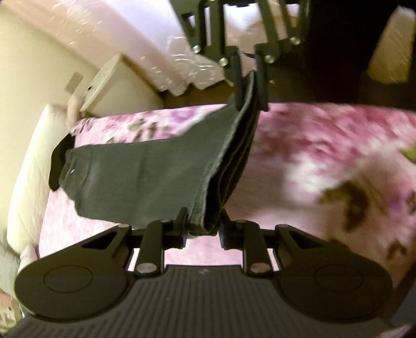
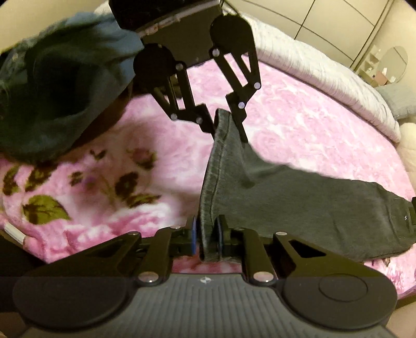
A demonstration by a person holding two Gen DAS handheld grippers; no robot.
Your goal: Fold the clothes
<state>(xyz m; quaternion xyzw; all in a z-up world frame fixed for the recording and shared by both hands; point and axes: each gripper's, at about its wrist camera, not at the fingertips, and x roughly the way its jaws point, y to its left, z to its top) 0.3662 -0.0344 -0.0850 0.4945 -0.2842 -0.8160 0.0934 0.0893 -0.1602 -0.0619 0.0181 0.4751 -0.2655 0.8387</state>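
Dark grey jeans (image 1: 145, 176) hang folded above a pink floral blanket (image 1: 312, 145), their hem edge stretched taut between both grippers. In the left wrist view my left gripper (image 1: 203, 228) is shut on the near corner of that thick folded edge. My right gripper (image 1: 250, 85) faces it from the top of the frame, shut on the far corner. In the right wrist view my right gripper (image 2: 208, 235) clamps the jeans (image 2: 299, 205) between blue pads. The left gripper (image 2: 227, 124) pinches the opposite corner. The waist end droops onto the blanket (image 2: 299, 109).
A person's dark teal sleeve (image 2: 65, 85) sits at upper left behind the left gripper. A white quilted bed edge (image 2: 325, 72) borders the blanket, with wardrobe doors (image 2: 325, 23) beyond. A white pillow (image 1: 33, 169) and a bedside cabinet (image 1: 109, 78) stand at the left.
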